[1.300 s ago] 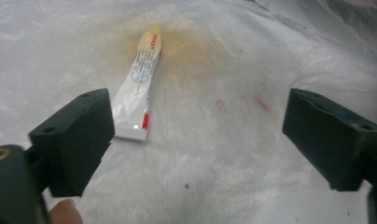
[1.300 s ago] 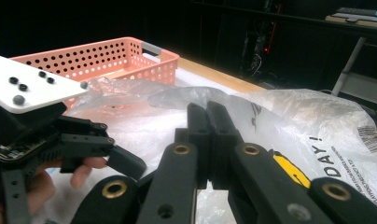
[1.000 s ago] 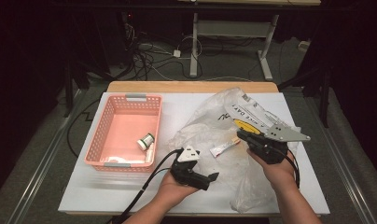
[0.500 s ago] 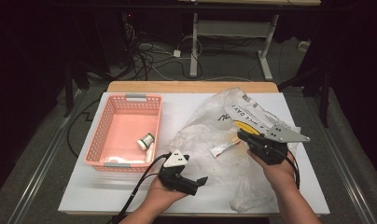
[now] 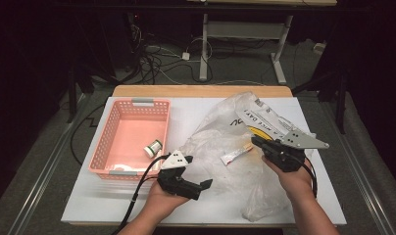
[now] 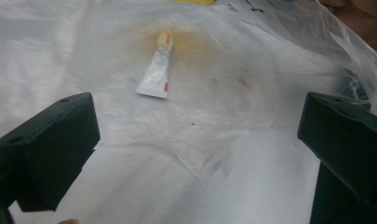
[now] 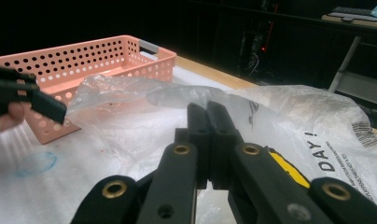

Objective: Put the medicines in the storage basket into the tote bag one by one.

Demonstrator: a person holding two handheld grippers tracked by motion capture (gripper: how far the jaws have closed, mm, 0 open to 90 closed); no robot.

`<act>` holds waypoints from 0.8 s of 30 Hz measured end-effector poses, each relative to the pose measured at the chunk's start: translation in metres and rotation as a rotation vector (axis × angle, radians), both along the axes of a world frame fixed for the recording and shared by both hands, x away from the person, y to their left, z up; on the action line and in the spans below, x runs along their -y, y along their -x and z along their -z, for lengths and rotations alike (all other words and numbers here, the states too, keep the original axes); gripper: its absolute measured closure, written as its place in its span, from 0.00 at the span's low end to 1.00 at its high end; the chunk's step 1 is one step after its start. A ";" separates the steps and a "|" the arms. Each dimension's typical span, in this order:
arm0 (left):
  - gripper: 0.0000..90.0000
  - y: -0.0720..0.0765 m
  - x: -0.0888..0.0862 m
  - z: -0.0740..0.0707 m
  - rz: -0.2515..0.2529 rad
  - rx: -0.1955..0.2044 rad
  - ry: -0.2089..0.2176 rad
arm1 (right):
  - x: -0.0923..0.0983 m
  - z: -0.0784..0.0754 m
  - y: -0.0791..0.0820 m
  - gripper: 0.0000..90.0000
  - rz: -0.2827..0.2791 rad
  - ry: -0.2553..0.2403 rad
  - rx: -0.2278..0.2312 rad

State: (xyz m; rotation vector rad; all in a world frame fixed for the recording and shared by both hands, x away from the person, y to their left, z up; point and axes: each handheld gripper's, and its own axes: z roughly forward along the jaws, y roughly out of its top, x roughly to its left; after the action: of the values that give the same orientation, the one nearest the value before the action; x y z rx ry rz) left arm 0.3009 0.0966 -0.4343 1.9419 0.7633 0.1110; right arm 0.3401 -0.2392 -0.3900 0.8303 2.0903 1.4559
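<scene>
I had the right gripper (image 5: 259, 143) at the right of centre in the high view, its jaws pressed together, and from its own camera they appeared to pinch the edge of the clear plastic bag (image 5: 220, 142) and hold it raised. That hand had not budged over the last second. What had changed was the left gripper (image 5: 203, 185): a second earlier it lay lower centre, closer to the bag's middle, and it had since drawn back slightly toward the lower left of the frame and swung to point right, toward the bag. Its jaws stood wide apart with nothing between them.

The small white tube (image 6: 157, 71) lay flat inside the bag, seen through the film in the upper centre of the left gripper view, well ahead of the spread jaws; in the high view it sat just left of the right gripper. The pink basket (image 5: 107, 141), at the left of the table, already held a small roll of tape (image 5: 153, 147).

I judged the swing as lining up for a reach into the bag's mouth for the tube, with the basket its likely destination.
</scene>
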 end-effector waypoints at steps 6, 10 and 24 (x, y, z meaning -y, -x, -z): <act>0.00 -0.005 -0.029 -0.009 -0.086 0.029 -0.024 | 0.000 0.000 0.000 1.00 -0.002 0.002 0.002; 0.00 -0.012 -0.048 -0.011 -0.141 0.022 -0.027 | 0.001 0.000 0.000 1.00 0.001 -0.001 -0.001; 0.00 -0.024 -0.103 -0.014 -0.275 0.001 -0.026 | 0.000 0.000 0.001 1.00 -0.005 0.008 0.001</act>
State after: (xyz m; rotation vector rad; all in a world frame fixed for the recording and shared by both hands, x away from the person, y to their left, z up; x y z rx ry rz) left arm 0.3247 0.1996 -0.4198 1.8516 1.0299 0.2905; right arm 0.3395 -0.2390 -0.3905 0.8214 2.0975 1.4496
